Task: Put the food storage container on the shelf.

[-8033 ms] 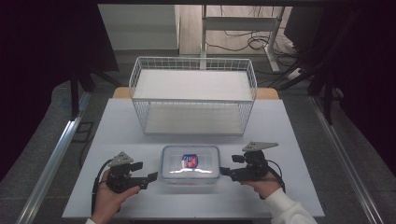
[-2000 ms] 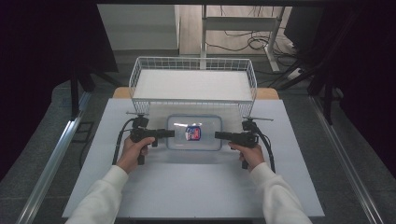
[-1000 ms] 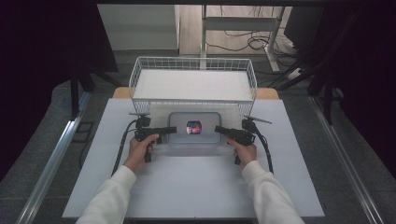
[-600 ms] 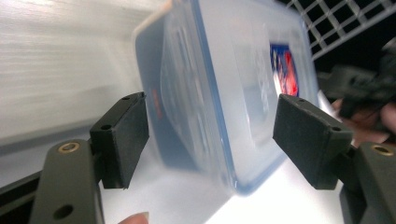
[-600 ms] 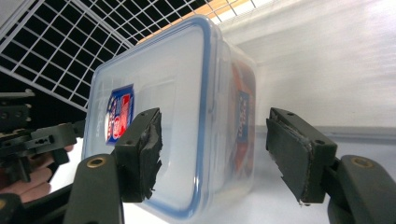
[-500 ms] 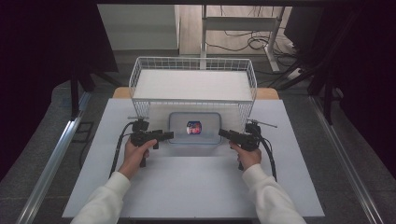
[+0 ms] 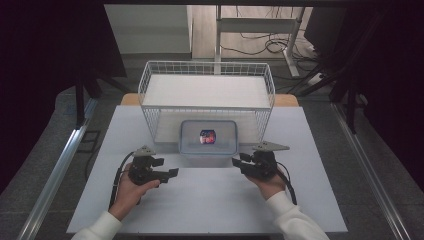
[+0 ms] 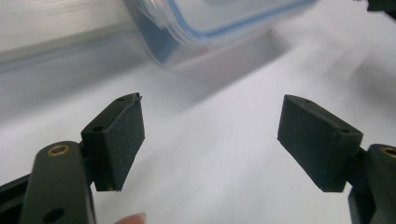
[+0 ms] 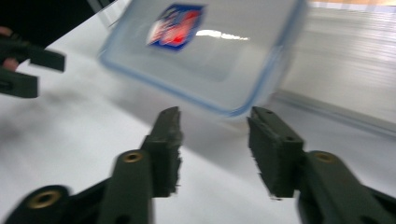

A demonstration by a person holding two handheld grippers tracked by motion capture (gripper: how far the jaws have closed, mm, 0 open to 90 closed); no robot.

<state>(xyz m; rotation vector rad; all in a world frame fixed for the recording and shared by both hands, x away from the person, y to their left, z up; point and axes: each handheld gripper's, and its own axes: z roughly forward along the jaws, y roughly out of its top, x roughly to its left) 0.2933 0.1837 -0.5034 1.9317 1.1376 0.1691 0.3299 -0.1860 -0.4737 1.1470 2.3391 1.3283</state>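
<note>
Gripper (image 7: pixel 174 173) faces a clear, blue-rimmed lidded box (image 7: pixel 209 137) bearing a red-blue label.

container (image 8: pixel 219 28): in the left gripper view cut off by the top edge, only a blurred corner showing
container label (image 7: pixel 207 136): red and blue patch on the lid, print too small to read
container, right gripper view: smeared by blur, far side cut by the top edge
wire basket (image 7: pixel 207 100): its lower front mesh hidden behind the container
left gripper (image 9: pixel 23 65): left of the container in the right gripper view, cut off by the edge
</note>
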